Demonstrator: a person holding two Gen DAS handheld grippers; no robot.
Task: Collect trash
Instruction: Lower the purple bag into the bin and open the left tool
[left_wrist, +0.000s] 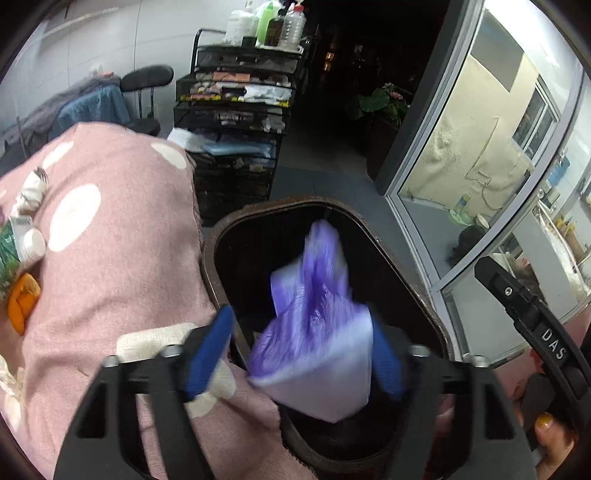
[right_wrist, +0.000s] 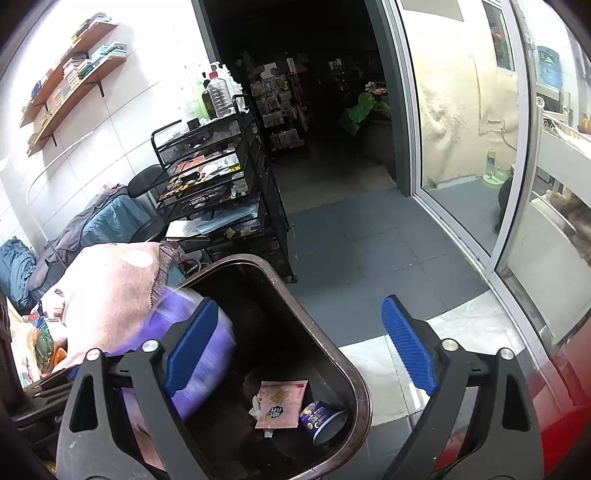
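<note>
The floor (right_wrist: 369, 236) is made of dark grey tiles, with a pale marbled strip (right_wrist: 391, 354) nearer to the camera on the right. On it stands a dark brown bin (right_wrist: 364, 398), near and in the middle. On the bottom of the bin lie a pink packet (right_wrist: 280, 404), a small blue cup (right_wrist: 325, 421) on its side, and a bit of white paper (right_wrist: 255, 406). Farther away on the left, a black wire cart (right_wrist: 221, 184) stands on the floor, with bottles (right_wrist: 218, 96) on its top. To the left of the bin is a surface covered with a pink dotted blanket (left_wrist: 110, 240); a small bottle (left_wrist: 22, 247) lies on it.
</note>
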